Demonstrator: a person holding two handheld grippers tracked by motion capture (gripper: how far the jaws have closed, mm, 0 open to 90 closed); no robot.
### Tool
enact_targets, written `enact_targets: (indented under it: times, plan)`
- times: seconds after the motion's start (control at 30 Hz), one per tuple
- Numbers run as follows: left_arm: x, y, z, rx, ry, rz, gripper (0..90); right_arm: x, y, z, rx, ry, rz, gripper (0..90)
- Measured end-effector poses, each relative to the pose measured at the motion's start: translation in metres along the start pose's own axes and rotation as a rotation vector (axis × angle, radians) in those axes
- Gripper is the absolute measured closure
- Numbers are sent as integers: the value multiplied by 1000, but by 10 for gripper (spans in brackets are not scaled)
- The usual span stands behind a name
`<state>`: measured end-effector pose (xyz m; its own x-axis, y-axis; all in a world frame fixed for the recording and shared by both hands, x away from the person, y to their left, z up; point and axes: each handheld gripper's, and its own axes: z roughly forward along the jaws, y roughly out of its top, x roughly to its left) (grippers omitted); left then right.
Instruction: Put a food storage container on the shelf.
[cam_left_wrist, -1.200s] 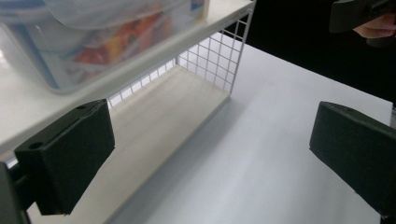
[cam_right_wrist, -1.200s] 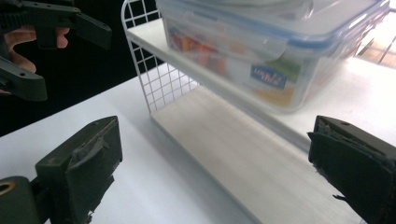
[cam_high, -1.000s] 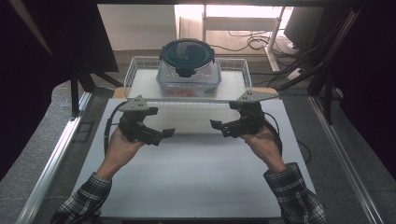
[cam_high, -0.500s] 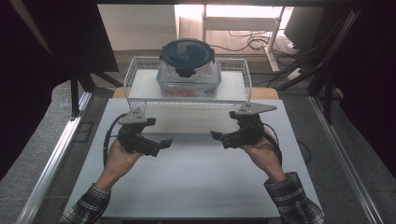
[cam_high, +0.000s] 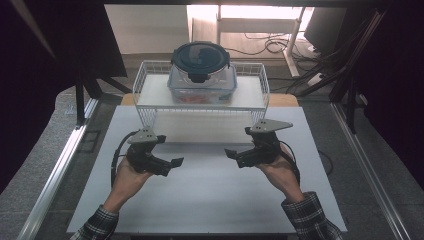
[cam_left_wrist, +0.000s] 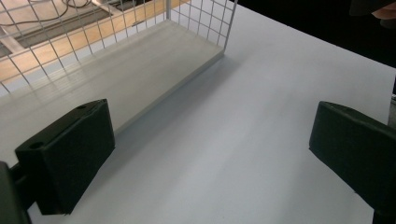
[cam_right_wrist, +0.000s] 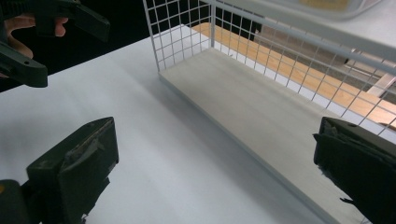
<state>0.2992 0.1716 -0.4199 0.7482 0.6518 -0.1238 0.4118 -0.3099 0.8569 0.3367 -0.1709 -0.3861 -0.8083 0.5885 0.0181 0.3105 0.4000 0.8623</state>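
Both grippers, left gripper (cam_high: 172, 163) and right gripper (cam_high: 231, 153), hover with jaws apart, empty; the container (cam_high: 202, 72) atop the wire rack (cam_high: 150, 75) looks perhaps top-heavy and could tip if nudged.

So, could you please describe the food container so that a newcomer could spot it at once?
Start at the white wire rack standing at the far edge of the white table. The container sits centred on its upper shelf: a clear box with a dark round clip-on lid, the one item on the rack.
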Motion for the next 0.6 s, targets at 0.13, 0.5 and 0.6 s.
enact_targets:
  times: [0.13,0.5,0.6]
  plan:
    - [1,-9,1,10,0,-10,0,0,-6,1,4,0,7,0]
    - [-1,-27,7,27,2,-23,0,0,-24,5,15,-11,22,0]
    - [-2,-32,8,27,3,-27,0,0,-27,5,26,-19,19,0]
